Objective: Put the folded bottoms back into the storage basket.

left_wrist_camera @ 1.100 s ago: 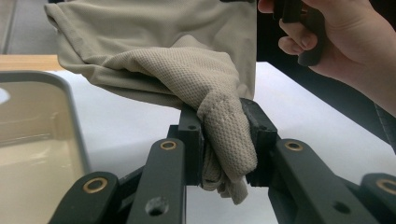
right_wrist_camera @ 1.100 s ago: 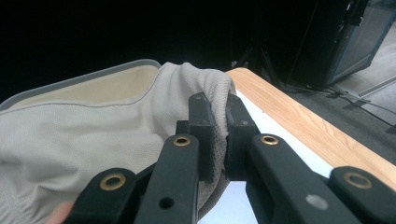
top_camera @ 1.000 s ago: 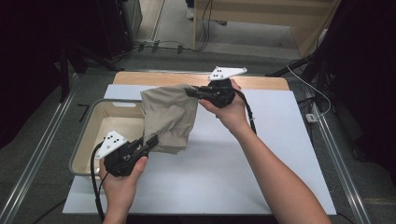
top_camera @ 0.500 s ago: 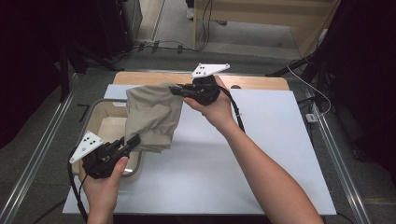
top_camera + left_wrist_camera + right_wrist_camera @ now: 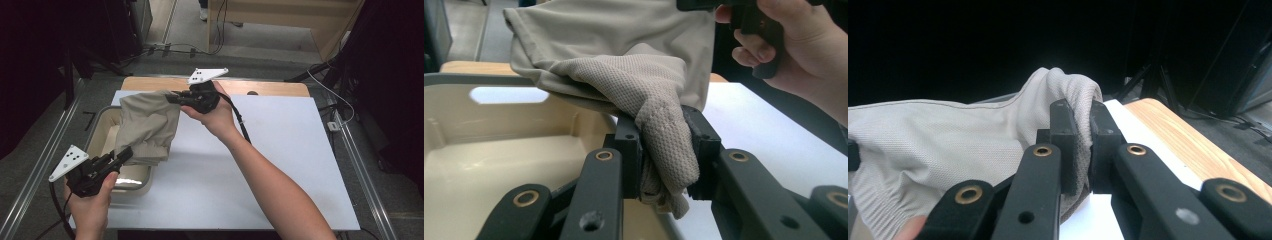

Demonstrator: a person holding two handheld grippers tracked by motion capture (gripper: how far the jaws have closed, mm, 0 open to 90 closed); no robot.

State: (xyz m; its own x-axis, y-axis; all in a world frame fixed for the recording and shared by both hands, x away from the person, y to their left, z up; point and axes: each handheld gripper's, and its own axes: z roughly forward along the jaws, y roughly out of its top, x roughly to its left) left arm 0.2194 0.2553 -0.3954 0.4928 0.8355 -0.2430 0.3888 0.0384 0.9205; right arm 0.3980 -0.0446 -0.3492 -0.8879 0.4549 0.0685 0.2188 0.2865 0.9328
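Presently: one beige garment, hung at left-centre of the high view over a cream tub, left gripper clamped on its hem, right gripper pinching its top, seemingly for lowering in.

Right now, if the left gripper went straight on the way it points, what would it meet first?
The left gripper is already shut on the beige cloth, so more cloth comes first. Beyond it, probably the person's right hand with the right gripper; depth is unclear.
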